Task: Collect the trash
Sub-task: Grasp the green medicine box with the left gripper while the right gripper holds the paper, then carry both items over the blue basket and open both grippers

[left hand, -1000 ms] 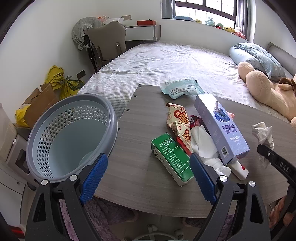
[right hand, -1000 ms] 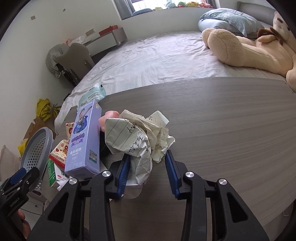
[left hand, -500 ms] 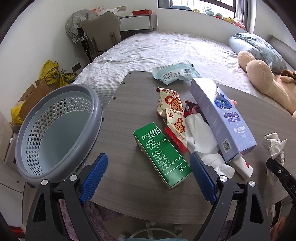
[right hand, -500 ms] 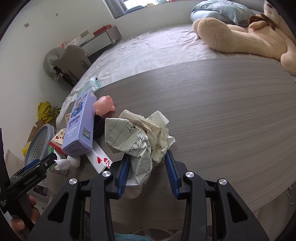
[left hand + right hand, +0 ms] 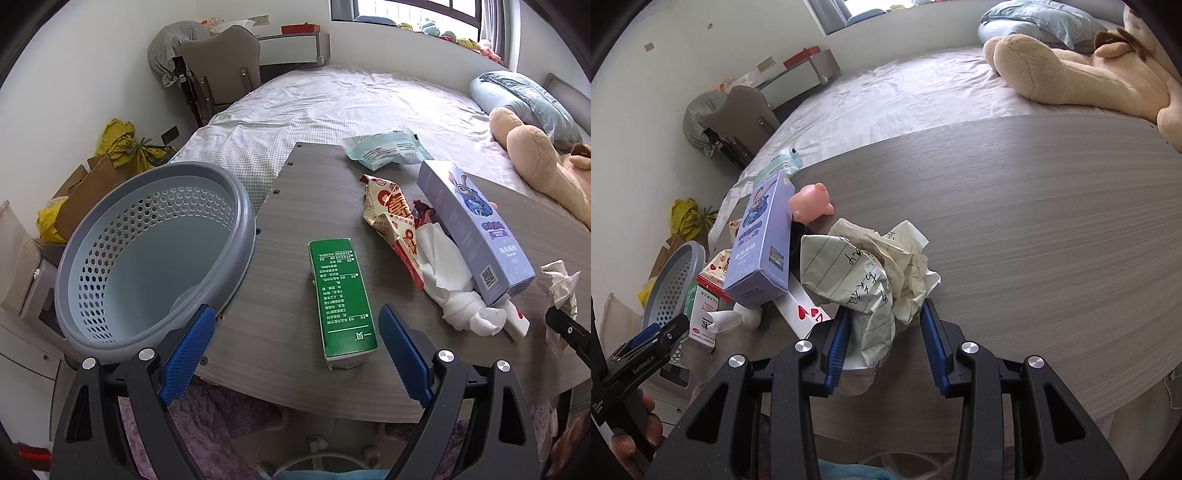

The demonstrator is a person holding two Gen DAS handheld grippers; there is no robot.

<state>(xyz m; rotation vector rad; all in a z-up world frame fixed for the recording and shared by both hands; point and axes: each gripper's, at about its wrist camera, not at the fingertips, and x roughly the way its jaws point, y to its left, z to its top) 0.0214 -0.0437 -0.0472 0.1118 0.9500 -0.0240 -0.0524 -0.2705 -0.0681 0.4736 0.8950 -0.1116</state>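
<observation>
Change since earlier frame: green carton (image 5: 341, 299) now lies nearer the centre of the left wrist view, between the 2 blue pads, where before it sat toward the right pad; the basket fills more of the left side.
Left gripper (image 5: 295, 354): jaws spread wide, nothing between the pads — it hangs above the near table edge, the carton's near end just beyond it.
Right gripper (image 5: 882, 341): pinching a crumpled sheet of lined paper (image 5: 864, 273), both pads pressed into its lower folds; the grip looks unchanged from 1 second ago.
Basket (image 5: 147, 254): grey rim, pale blue perforated wall, tilted against the left edge of the table (image 5: 295, 206); nothing visible inside.
Trash on table: green carton lying flat; red-and-cream wrapper (image 5: 391, 218); white tissue (image 5: 450, 284); purple box (image 5: 476, 229) resting on the tissue and wrapper; teal packet (image 5: 384, 151) at the far edge.
Other items: pink toy (image 5: 811, 204) beside the purple box — a playing card (image 5: 803, 306) with red hearts lies under the paper.
Background: bed (image 5: 351, 99), plush bear (image 5: 1082, 70), chair (image 5: 221, 70).
</observation>
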